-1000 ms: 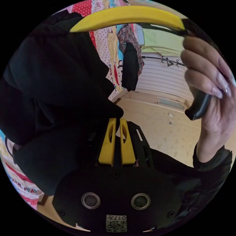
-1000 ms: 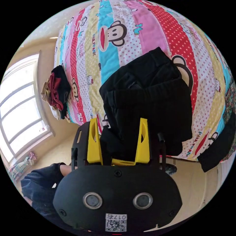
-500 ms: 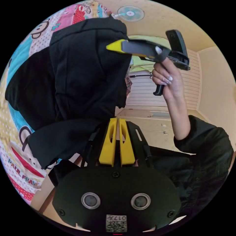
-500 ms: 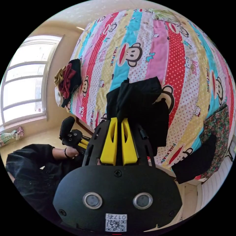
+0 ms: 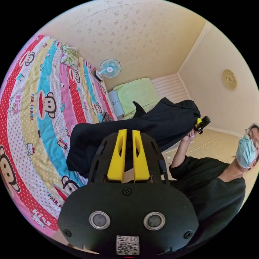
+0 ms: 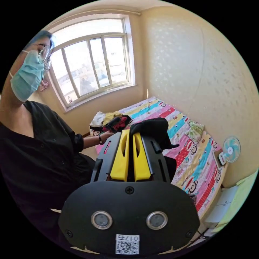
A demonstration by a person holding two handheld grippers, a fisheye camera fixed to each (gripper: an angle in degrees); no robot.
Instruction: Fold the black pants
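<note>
Raising our right hand [image 5: 192, 134], we lift the black pants [image 5: 140, 126] above the bed [image 5: 35, 113], one end pinched in the right tongs [image 6: 131, 135]. Our left tongs [image 5: 126, 132] stand pressed together; whether they clamp the fabric behind them cannot be determined. The bedsheet print reads "PAUL FRANK".
</note>
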